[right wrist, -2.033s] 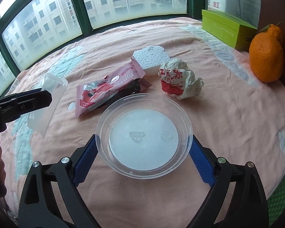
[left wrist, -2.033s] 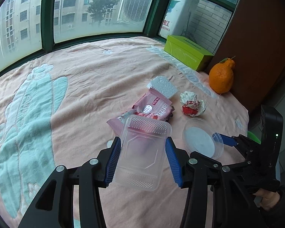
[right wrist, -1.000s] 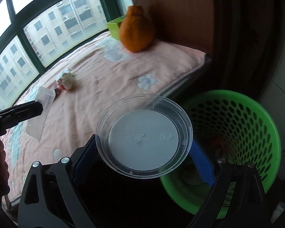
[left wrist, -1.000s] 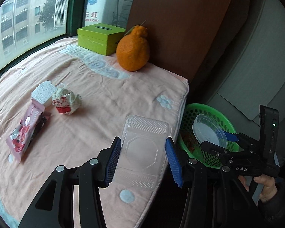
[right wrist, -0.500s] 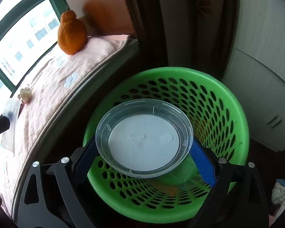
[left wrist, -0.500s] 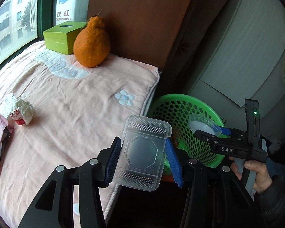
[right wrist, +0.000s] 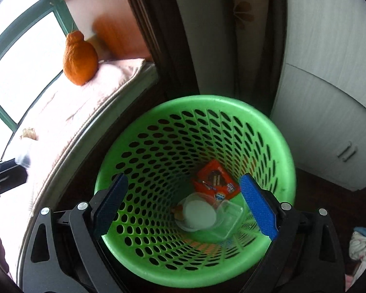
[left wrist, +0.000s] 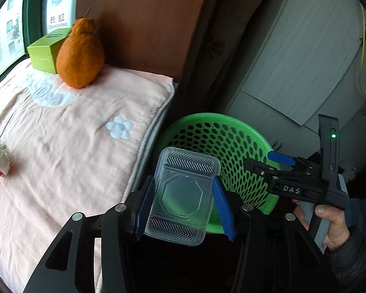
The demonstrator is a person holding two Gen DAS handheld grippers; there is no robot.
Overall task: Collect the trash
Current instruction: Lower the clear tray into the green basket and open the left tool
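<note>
My left gripper [left wrist: 183,206] is shut on a clear rectangular plastic container [left wrist: 181,195], held over the near rim of the green perforated trash basket [left wrist: 251,136]. Above the basket [right wrist: 278,136] my right gripper [right wrist: 184,206] stands open with nothing between its blue pads. The round clear lid [right wrist: 198,213] lies at the basket's bottom beside another clear tub [right wrist: 228,219] and an orange wrapper [right wrist: 216,182]. In the left wrist view the right gripper [left wrist: 275,162] hangs over the basket's right side, gripped by a hand [left wrist: 333,224].
A pink blanket [left wrist: 61,146] covers the ledge left of the basket. On it sit a large orange fruit [left wrist: 80,55], a green box [left wrist: 46,51] and a crumpled wrapper [left wrist: 0,160]. Grey cabinet doors [right wrist: 329,97] stand behind the basket.
Both grippers swung from the blanket to the basket. The right gripper let go of the round lid, which now lies in the basket. The left gripper still grips the container.
</note>
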